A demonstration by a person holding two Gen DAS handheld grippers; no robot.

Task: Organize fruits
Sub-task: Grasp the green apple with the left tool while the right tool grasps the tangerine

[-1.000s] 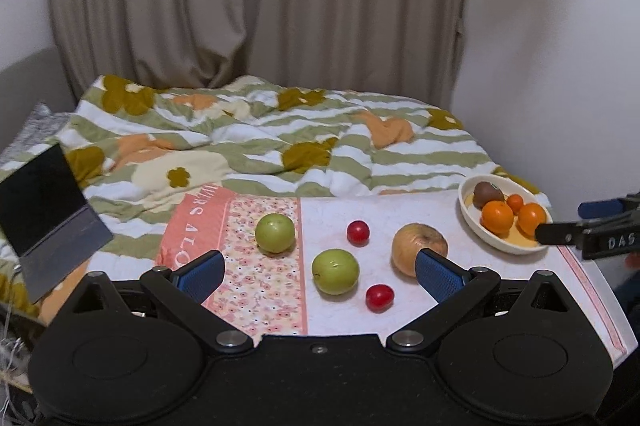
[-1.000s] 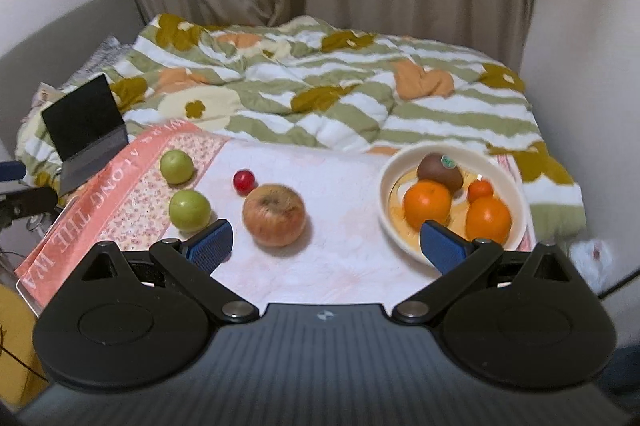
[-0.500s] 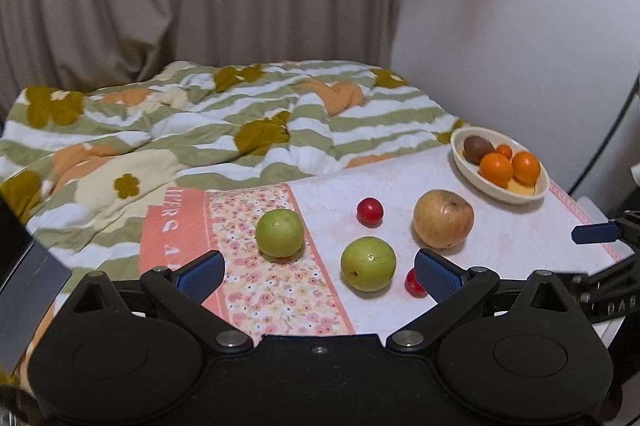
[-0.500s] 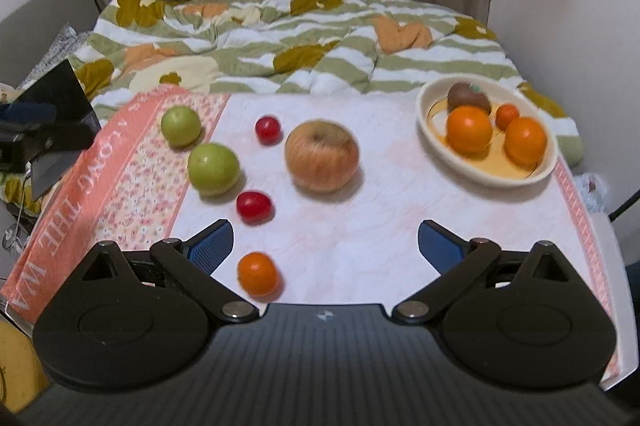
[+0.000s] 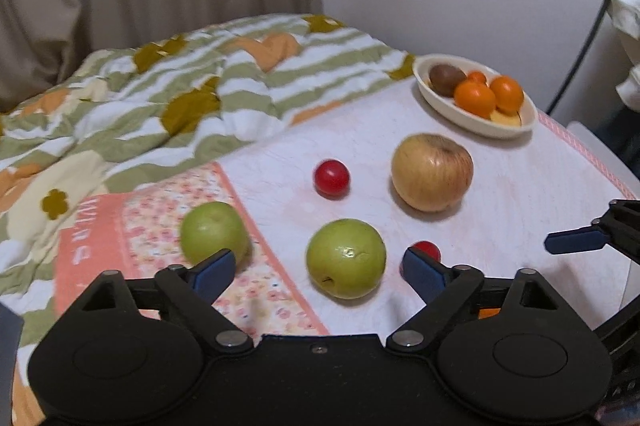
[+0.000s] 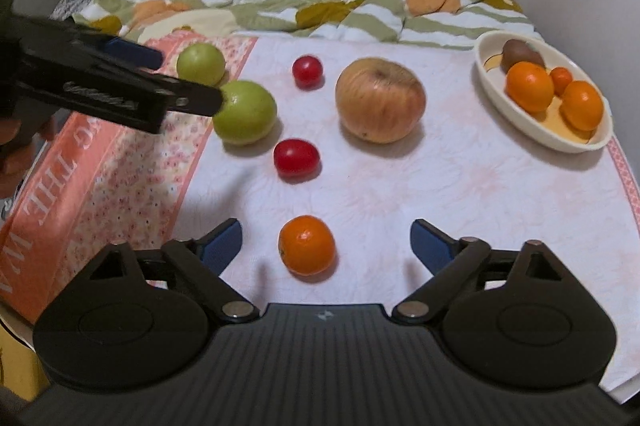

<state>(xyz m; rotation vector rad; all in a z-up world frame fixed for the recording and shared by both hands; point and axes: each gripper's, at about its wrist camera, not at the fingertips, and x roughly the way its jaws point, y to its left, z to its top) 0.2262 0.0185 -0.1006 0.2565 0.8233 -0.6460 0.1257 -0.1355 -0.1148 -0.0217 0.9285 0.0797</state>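
Left hand-held gripper [image 5: 316, 272] straddles the green apple [image 5: 346, 258], jaws closing but not touching – prob. first pick. Right hand-held gripper [image 6: 326, 242] is spread w/ the orange [image 6: 307, 245] between, bowl [image 6: 516, 123] well beyond.

Matt printed cloth [image 6: 400, 185] covers the surface. A glossy glazed bowl [image 6: 532, 133] holds smooth oranges. Shiny red tomatoes [image 6: 296, 156], a waxy green fruit [image 5: 346, 258], matt black plastic claw [image 6: 326, 240].

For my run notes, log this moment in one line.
left gripper: closing, round green fruit between jaws, untouched | right gripper: open, over small orange | cream oval bowl: part-filled
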